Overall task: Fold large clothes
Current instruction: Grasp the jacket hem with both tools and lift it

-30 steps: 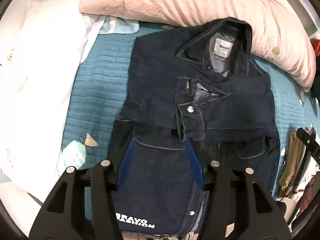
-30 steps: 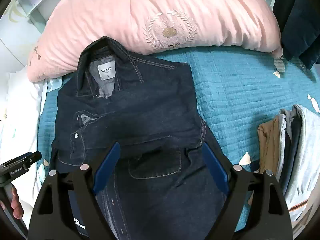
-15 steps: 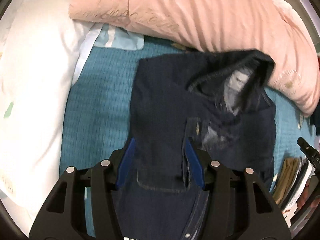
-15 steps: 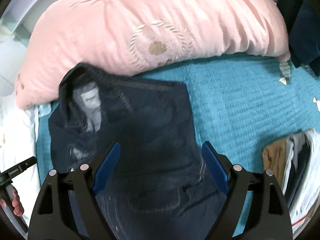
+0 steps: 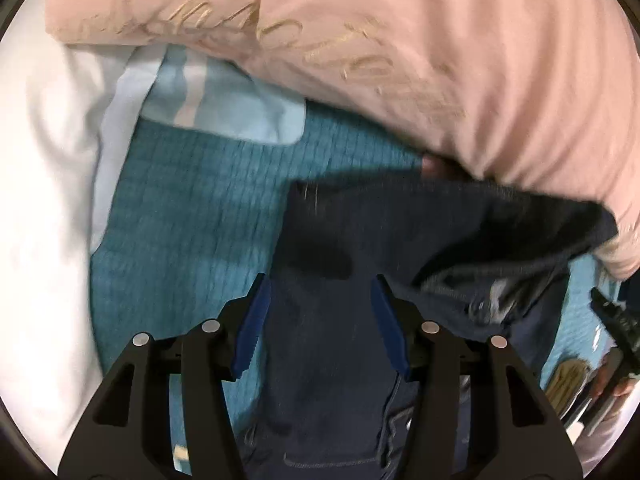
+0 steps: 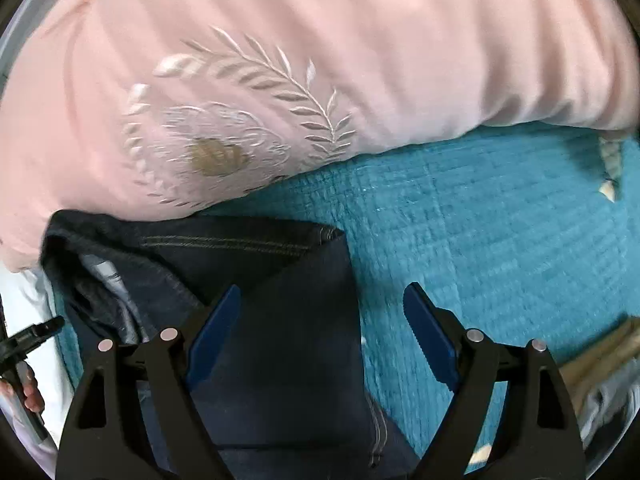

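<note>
- Left wrist view: left gripper [image 5: 320,308] spread, nothing pinched, above left shoulder of denim jacket [image 5: 340,340].
- Jacket flat on teal bedspread [image 5: 192,220], collar far, against pink duvet [image 5: 400,60].
- Right gripper [image 6: 322,320] spread wide, straddling jacket's right edge.
- Risk: collar snagging under duvet; pads catching bedspread along with denim, dragging fold askew.

The left gripper [image 5: 320,292] points steeply downward, its blue-padded fingers [image 5: 252,332] parted to a moderate gap with nothing pinched between the pads. The right gripper [image 6: 322,308] also aims steeply down, its jaws spread wider and gripping nothing. At the left edge of the right wrist view, a hand [image 6: 28,392] wraps around the other gripper's black handle.
</note>
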Demonstrator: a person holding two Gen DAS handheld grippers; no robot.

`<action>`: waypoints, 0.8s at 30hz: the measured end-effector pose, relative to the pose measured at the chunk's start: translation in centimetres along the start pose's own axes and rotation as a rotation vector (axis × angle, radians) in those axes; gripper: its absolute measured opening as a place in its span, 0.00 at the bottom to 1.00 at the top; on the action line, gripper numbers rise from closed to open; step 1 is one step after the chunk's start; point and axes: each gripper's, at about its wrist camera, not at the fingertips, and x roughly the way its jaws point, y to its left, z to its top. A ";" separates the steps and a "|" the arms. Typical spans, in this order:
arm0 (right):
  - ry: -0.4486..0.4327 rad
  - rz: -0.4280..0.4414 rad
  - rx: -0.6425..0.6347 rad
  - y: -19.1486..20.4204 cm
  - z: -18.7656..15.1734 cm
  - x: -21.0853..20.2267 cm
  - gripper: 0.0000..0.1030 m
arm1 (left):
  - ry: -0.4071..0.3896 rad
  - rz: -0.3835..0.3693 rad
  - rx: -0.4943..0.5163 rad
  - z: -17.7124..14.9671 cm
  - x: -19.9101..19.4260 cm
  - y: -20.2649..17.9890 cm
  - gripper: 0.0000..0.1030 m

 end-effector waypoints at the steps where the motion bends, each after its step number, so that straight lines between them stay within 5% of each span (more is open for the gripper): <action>1: 0.010 0.008 -0.002 0.0 0.3 0.6 0.78 | 0.006 -0.010 -0.007 0.5 0.4 0.1 0.52; 11: 0.072 0.054 -0.024 0.9 2.0 5.8 0.72 | -0.006 -0.039 -0.070 3.5 4.1 1.3 0.51; 14: 0.045 0.042 -0.019 0.8 2.1 6.6 0.69 | -0.042 -0.027 -0.047 3.0 3.9 1.0 0.43; 15: 0.045 0.045 -0.013 0.6 2.0 6.8 0.66 | -0.049 -0.030 -0.053 2.9 3.8 1.1 0.39; 18: 0.057 -0.010 -0.040 0.5 1.7 6.5 0.27 | -0.062 -0.030 -0.046 2.4 3.5 1.3 0.28; 24: 0.054 0.058 -0.026 -0.7 1.1 4.1 0.19 | -0.079 -0.085 -0.083 1.0 2.1 1.8 0.11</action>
